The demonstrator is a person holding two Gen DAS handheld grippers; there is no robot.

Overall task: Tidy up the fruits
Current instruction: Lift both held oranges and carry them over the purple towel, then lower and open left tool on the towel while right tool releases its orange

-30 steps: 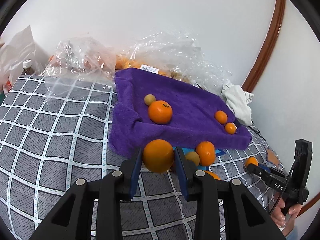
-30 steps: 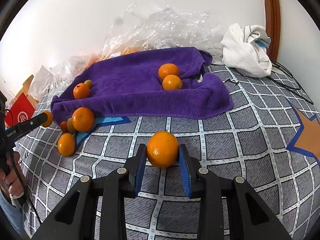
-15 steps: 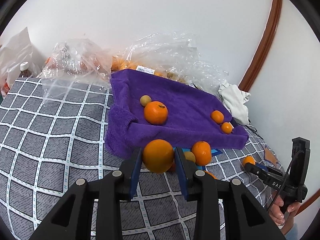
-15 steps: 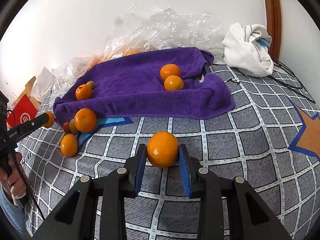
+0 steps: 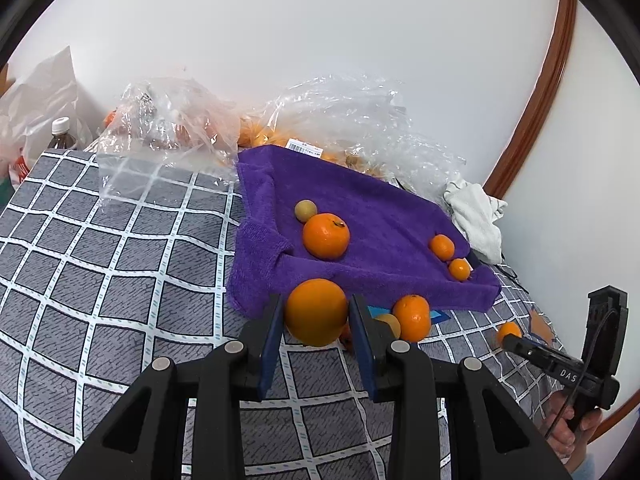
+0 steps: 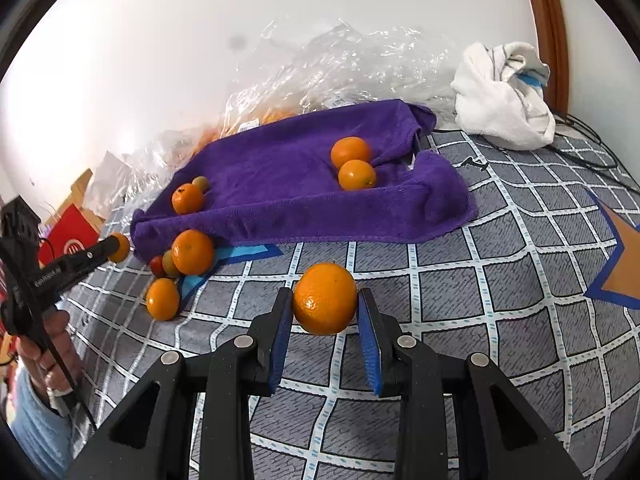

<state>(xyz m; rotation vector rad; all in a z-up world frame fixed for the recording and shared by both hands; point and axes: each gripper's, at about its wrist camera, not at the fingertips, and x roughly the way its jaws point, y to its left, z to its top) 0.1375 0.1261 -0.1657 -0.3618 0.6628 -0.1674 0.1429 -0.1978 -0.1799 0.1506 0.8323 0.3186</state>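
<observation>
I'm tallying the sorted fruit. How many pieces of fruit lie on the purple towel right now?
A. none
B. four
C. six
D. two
B: the purple towel carries four pieces: a pair of small oranges at one end, and an orange with a stem spot beside a little yellowish round fruit at the other.

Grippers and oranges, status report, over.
Left gripper shut on an orange. Right gripper shut on another orange. Purple towel ahead, path clear.
</observation>
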